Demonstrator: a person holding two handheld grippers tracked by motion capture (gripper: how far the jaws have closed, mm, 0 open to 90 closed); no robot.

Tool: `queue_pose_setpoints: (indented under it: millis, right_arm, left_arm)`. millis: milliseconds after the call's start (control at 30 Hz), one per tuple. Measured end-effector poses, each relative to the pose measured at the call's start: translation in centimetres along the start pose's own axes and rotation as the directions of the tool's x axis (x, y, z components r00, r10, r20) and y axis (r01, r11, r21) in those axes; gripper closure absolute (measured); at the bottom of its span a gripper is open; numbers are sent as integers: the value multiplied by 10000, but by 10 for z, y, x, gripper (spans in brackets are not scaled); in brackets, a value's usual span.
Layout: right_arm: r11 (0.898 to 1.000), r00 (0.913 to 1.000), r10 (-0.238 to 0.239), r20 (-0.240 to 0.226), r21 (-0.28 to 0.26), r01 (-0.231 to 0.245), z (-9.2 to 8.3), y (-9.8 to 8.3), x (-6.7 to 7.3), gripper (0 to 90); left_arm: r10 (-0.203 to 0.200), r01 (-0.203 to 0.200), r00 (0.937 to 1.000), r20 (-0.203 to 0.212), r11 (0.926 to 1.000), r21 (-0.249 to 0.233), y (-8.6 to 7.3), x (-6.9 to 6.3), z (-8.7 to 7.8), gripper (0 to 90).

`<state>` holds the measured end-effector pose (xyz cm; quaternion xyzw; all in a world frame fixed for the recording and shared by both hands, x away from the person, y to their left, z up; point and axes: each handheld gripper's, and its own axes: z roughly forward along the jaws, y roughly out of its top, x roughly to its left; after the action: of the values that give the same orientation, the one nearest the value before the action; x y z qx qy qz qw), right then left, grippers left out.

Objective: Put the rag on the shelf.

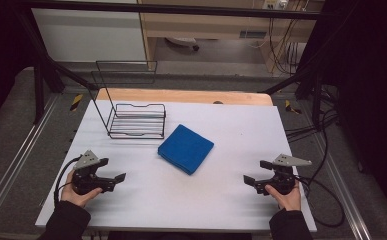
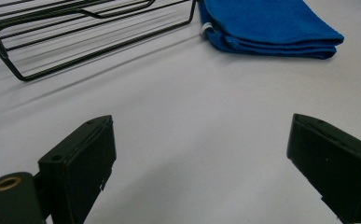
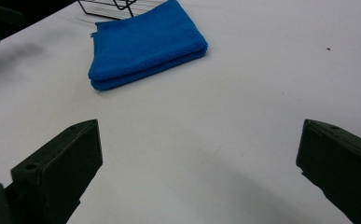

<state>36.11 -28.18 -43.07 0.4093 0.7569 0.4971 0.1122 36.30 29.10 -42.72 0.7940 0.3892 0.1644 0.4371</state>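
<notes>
Both tongs, left [image 1: 115, 179] and right [image 1: 253, 181], gape wide and empty; pinching only the folded blue cloth's [image 1: 186, 148] top layer risks unfolding it mid-table.

Bare table [image 1: 181, 195] between tools and folded cloth [image 1: 186, 148]; wire rack [image 1: 136, 120] crowds cloth's far-left side.

The left hand [image 1: 76, 192] holds the left gripper [image 1: 115, 174] low, near the person's side. Its jaws stand wide apart with nothing between them. The right hand [image 1: 285, 196] holds the right gripper [image 1: 257, 171] the same way, jaws wide apart too. Both grippers point inward, toward each other.
</notes>
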Motion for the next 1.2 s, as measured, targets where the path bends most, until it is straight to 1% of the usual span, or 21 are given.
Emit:
queue_pose_setpoints:
  millis: [200, 267, 433, 567, 667, 767, 833, 867, 933, 967, 1067, 1200]
  right_arm:
    - [10000, 10000, 41, 14, 56, -41, 1, -1, -1, 7]
    - [10000, 10000, 49, -33, 71, -49, 2, -1, 0, 7]
    - [9998, 10000, 18, 30, 180, -19, 3, -1, 1, 7]
    - [9999, 10000, -15, 24, 162, 15, 4, 1, 4, 9]
    - [9997, 10000, -42, 24, 247, 41, 7, 3, 7, 12]
    - [9994, 9998, -119, 129, 333, 115, 12, 6, 12, 25]
    - [9992, 9998, -153, 111, 359, 149, 16, 8, 16, 32]
    - [9990, 9996, -249, 104, 379, 245, 18, 9, 17, 37]
    - [9979, 9993, -358, 135, 538, 350, 23, 12, 22, 44]
    - [9978, 9993, -352, 144, 574, 343, 26, 13, 26, 50]
    - [9961, 9982, -574, 184, 687, 560, 34, 17, 34, 62]
    - [9944, 9974, -689, 197, 821, 670, 46, 22, 43, 72]
  left_arm:
    - [4, -4, 10000, -90, 10000, 28, 0, -1, 0, 81]
    - [-5, 5, 9999, -112, 10000, 4, 1, -2, 0, 81]
    - [64, -62, 9998, -190, 9999, 121, 3, -6, 2, 79]
    - [153, -152, 9998, -101, 9998, 142, 4, -8, 3, 76]
    - [133, -131, 9999, -103, 9998, 157, 4, -9, 4, 76]
    - [146, -145, 9999, -78, 9998, 166, 4, -10, 4, 76]
    - [130, -129, 9999, -74, 9998, 170, 4, -10, 5, 76]
    - [118, -116, 9999, -92, 9998, 172, 4, -10, 5, 76]
    - [133, -131, 9999, -87, 9997, 196, 4, -10, 5, 77]
    - [117, -115, 9999, -101, 9997, 198, 4, -10, 5, 77]
    - [126, -124, 9999, -102, 9997, 197, 4, -10, 5, 78]
    - [69, -67, 9999, -111, 9998, 179, 4, -10, 5, 79]
